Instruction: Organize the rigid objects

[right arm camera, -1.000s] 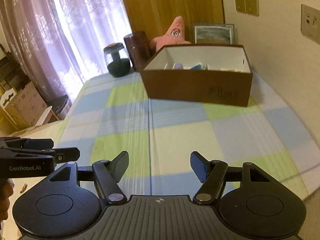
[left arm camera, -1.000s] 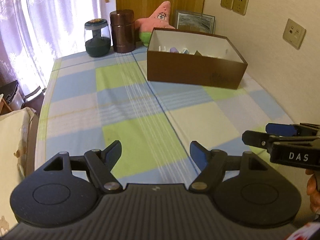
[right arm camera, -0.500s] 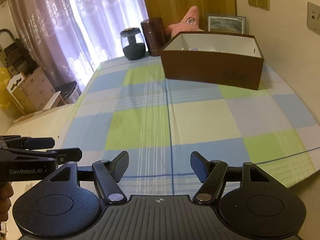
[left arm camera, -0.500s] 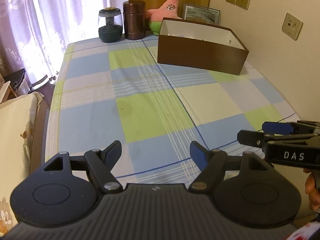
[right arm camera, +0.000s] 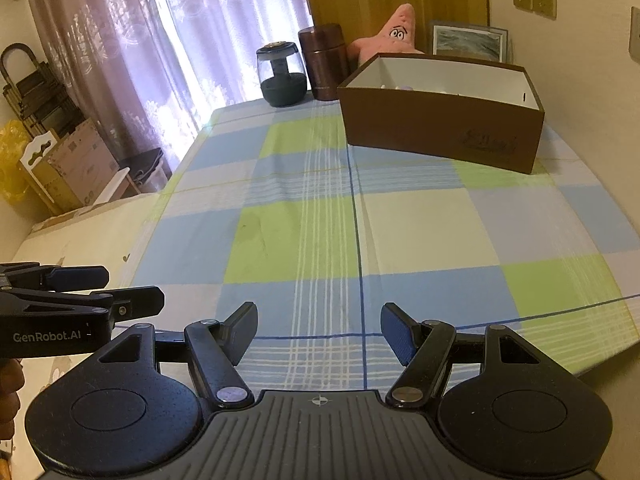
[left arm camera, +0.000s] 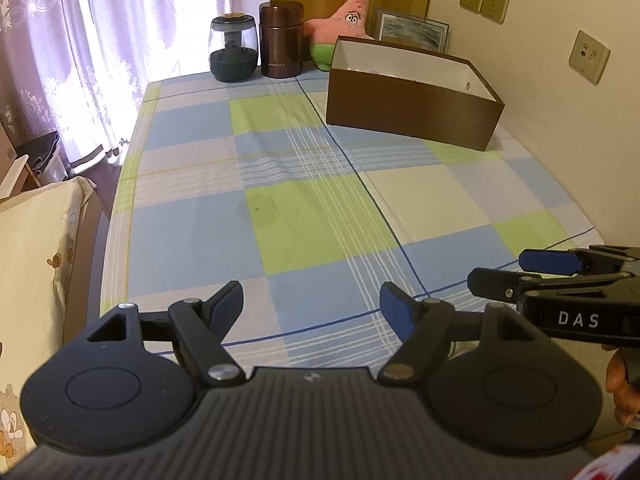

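Over near counter (left arm camera: 320, 216) edge, my left tool (left arm camera: 311, 307) and right tool (right arm camera: 319, 330) hang agape, empty; brown box (right arm camera: 440, 128) far, items likely stowed.

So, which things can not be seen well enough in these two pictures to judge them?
- Contents of the brown box: in both wrist views its front wall hides nearly everything; only small pale tops show, too small to name.
- Framed picture: lower part hidden behind the box.
- Pink star plush: lower body covered by the box in the right wrist view.
- Right hand-held gripper: cut off by the left view's edge.
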A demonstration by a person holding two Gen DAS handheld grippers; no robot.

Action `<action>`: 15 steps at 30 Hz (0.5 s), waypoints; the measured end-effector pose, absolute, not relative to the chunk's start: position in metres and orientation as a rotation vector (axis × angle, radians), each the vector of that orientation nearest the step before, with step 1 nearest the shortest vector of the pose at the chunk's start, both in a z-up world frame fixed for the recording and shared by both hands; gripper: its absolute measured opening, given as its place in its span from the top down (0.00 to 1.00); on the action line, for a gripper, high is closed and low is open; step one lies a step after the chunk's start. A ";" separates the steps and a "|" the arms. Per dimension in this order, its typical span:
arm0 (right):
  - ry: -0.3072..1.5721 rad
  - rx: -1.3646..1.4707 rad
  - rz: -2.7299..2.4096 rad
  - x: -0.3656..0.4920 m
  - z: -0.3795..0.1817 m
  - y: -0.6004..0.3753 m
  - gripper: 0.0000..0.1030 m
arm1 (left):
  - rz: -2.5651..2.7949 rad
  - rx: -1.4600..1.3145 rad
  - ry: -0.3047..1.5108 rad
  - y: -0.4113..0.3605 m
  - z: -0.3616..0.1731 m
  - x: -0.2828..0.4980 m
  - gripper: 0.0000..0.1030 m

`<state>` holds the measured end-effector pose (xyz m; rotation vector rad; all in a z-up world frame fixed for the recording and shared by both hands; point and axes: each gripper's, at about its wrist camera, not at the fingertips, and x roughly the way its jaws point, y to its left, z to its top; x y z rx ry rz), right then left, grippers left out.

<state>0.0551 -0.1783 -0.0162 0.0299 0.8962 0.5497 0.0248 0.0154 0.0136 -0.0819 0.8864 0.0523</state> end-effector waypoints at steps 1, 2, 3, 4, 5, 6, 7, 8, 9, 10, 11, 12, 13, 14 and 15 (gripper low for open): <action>0.896 0.029 0.550 0.055 -0.016 -0.178 0.37 | 0.053 -0.083 0.888 0.015 0.013 0.025 0.30; 0.898 0.029 0.550 0.055 -0.017 -0.178 0.37 | 0.053 -0.084 0.890 0.015 0.013 0.025 0.30; 0.899 0.028 0.549 0.055 -0.017 -0.177 0.37 | 0.053 -0.084 0.891 0.015 0.013 0.026 0.30; 0.900 0.029 0.549 0.055 -0.017 -0.177 0.37 | 0.051 -0.084 0.892 0.015 0.012 0.026 0.30; 0.903 0.029 0.549 0.056 -0.017 -0.177 0.37 | 0.052 -0.084 0.894 0.015 0.012 0.027 0.30; 0.904 0.029 0.549 0.056 -0.017 -0.177 0.37 | 0.049 -0.084 0.894 0.014 0.012 0.028 0.30; 0.906 0.029 0.549 0.057 -0.018 -0.176 0.37 | 0.047 -0.084 0.895 0.014 0.011 0.029 0.30; 0.909 0.029 0.549 0.058 -0.018 -0.177 0.37 | 0.048 -0.084 0.895 0.014 0.010 0.029 0.30; 0.910 0.030 0.549 0.058 -0.018 -0.177 0.37 | 0.047 -0.083 0.894 0.014 0.010 0.029 0.30; 0.912 0.030 0.550 0.059 -0.019 -0.177 0.37 | 0.044 -0.082 0.894 0.014 0.010 0.029 0.30; 0.914 0.029 0.549 0.060 -0.019 -0.177 0.37 | 0.044 -0.080 0.893 0.014 0.009 0.030 0.30; 0.914 0.029 0.548 0.060 -0.019 -0.176 0.37 | 0.045 -0.077 0.892 0.013 0.009 0.031 0.30; 0.916 0.029 0.547 0.061 -0.019 -0.177 0.37 | 0.044 -0.076 0.893 0.013 0.009 0.032 0.30; 0.917 0.030 0.545 0.062 -0.020 -0.177 0.37 | 0.041 -0.079 0.897 0.013 0.008 0.033 0.30; 0.920 0.030 0.543 0.064 -0.020 -0.177 0.37 | 0.036 -0.086 0.906 0.014 0.006 0.036 0.30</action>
